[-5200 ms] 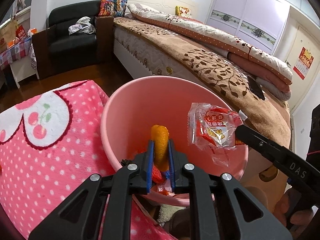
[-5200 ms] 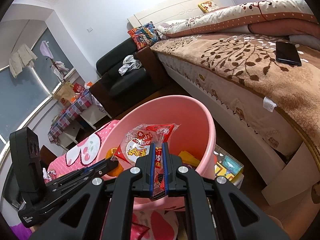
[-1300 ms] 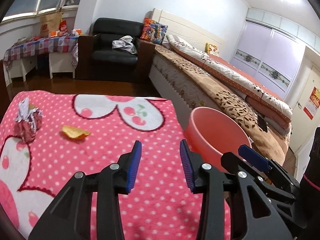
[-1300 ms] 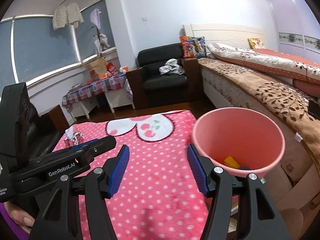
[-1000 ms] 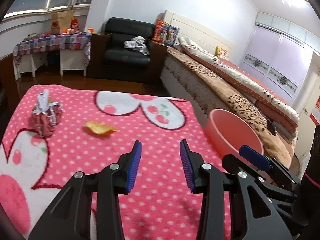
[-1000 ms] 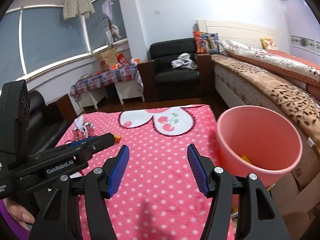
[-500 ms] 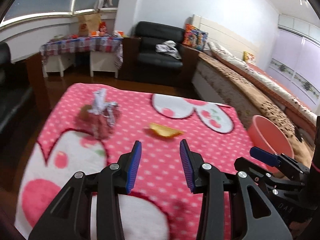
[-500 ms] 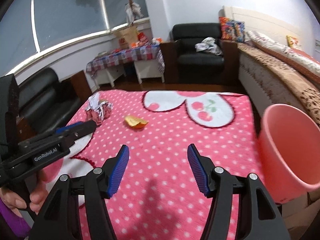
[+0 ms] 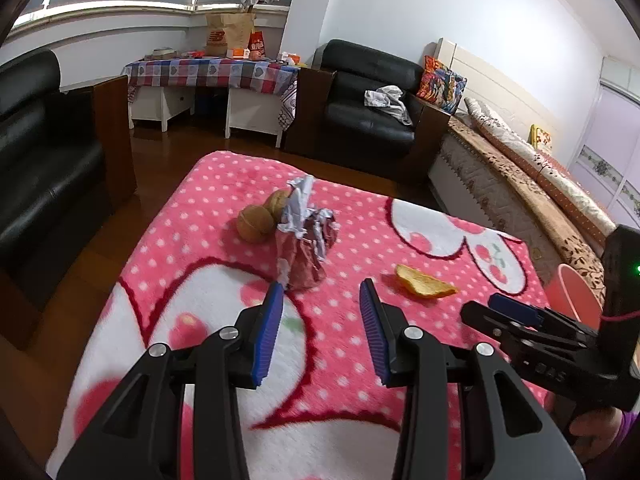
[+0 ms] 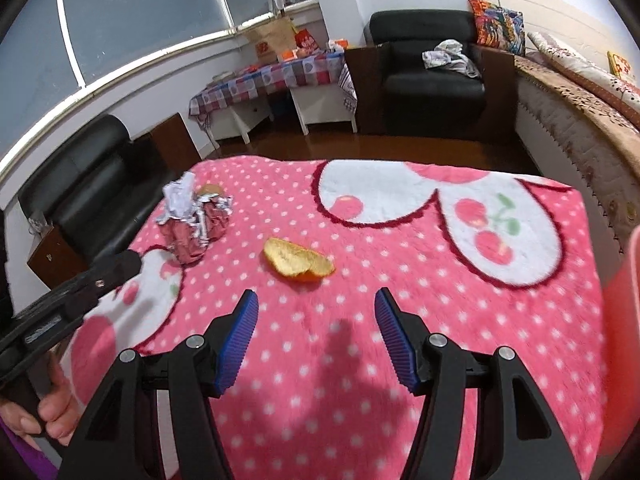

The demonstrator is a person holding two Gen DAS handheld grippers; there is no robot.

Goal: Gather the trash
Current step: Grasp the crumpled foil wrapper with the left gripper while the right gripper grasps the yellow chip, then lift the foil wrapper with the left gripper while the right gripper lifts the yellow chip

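A crumpled red and silver foil wrapper (image 9: pixel 306 236) (image 10: pixel 196 220) lies on the pink dotted blanket (image 9: pixel 360 240) (image 10: pixel 400 340), with two brown walnuts (image 9: pixel 256 222) right behind it. An orange peel (image 9: pixel 424 286) (image 10: pixel 298 262) lies to its right. My left gripper (image 9: pixel 320 320) is open and empty, just short of the wrapper. Open too, the right gripper (image 10: pixel 316 328) hangs a little before the peel with nothing between its pads. The pink bin (image 9: pixel 572 298) (image 10: pixel 624 320) stands at the blanket's right edge.
A black sofa (image 9: pixel 44 152) flanks the blanket on the left. Behind it are a checked-cloth table (image 9: pixel 212 76), a black armchair (image 9: pixel 372 96) and a bed (image 9: pixel 540 184) along the right. Dark wood floor surrounds the blanket. A hand (image 10: pixel 52 408) holds the left gripper.
Both grippers swung left from the pink bin and sank toward the blanket. The wrapper and the peel now sit closer and more central in both views. Both stayed open.
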